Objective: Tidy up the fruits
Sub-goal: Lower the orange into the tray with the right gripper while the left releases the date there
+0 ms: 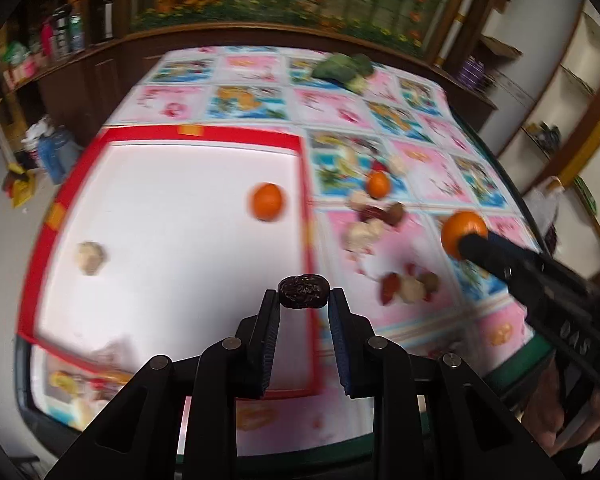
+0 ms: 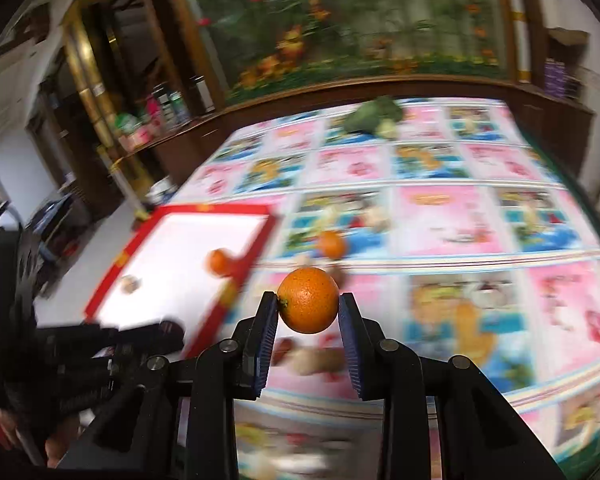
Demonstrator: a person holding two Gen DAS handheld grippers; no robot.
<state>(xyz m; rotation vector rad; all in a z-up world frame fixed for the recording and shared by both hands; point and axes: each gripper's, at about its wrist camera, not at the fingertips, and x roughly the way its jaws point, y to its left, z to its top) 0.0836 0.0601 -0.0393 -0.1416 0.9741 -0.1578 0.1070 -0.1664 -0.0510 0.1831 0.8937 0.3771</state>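
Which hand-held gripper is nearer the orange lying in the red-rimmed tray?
Left. The left hand-held gripper is over the tray near that orange; the right hand-held gripper is over the tablecloth beyond the tray's rim.

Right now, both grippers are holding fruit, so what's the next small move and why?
Probably lower the left gripper and release its dried date onto the white tray: it is already above the tray, which holds one orange, while the right gripper with its orange is beside the tray.

A tray [image 1: 306, 184] lies on the left of the worktop [image 1: 420, 168]; in it, one orange [image 1: 267, 202] sits near its right rim and a walnut [image 1: 90, 257] far left; loose fruit [image 1: 374, 216] lies right of the tray; broccoli [image 1: 342, 66] sits at the far edge.
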